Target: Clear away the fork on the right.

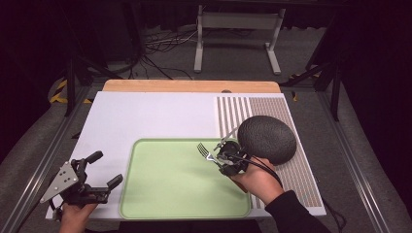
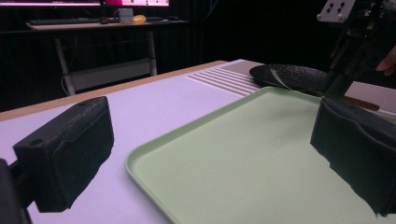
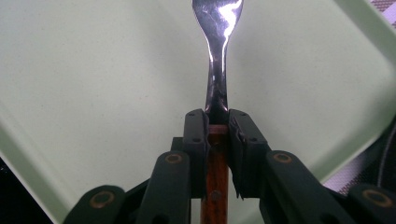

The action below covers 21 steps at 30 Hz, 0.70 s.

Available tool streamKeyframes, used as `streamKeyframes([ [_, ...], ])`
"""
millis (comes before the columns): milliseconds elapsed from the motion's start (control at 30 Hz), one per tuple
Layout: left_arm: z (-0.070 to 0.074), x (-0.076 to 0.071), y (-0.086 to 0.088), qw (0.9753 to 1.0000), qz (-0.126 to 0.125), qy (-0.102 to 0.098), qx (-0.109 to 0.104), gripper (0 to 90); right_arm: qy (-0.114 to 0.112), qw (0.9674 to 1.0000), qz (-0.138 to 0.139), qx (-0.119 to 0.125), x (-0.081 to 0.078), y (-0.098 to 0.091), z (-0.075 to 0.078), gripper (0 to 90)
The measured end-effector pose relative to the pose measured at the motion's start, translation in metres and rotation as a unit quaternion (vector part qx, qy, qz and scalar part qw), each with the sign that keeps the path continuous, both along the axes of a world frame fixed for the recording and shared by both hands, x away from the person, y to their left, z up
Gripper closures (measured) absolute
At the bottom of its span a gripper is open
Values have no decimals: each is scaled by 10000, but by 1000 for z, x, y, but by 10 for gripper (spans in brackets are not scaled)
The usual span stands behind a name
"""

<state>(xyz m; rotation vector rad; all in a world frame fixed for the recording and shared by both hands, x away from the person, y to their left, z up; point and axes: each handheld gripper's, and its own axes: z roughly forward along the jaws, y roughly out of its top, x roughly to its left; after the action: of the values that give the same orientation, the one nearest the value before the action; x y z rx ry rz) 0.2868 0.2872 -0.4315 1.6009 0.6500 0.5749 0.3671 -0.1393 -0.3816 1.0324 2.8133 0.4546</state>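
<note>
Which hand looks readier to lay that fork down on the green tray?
Right. The right gripper is already shut on the fork and holds it over the tray. The left gripper sits open and empty beside the tray's left edge, so it would probably only need to wait.

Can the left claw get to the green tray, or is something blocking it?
Probably yes. The left claw is open, right beside the green tray, with only bare white table between them. The right claw holds a fork over the tray's far side, away from it.
</note>
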Motion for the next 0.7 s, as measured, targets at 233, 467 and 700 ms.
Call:
streamKeyframes([
  [233, 0, 0, 0, 10000, -4, -13, 6, 1, 137, 9999, -3, -7, -1, 6, -8, 778],
  [467, 1, 0, 0, 10000, -16, -19, 2, 1, 246, 9995, -176, -75, -1, 10, -18, 778],
  [700, 1, -1, -1, 10000, -26, -12, 2, 1, 314, 9992, -197, -146, -2, 12, -24, 778],
])
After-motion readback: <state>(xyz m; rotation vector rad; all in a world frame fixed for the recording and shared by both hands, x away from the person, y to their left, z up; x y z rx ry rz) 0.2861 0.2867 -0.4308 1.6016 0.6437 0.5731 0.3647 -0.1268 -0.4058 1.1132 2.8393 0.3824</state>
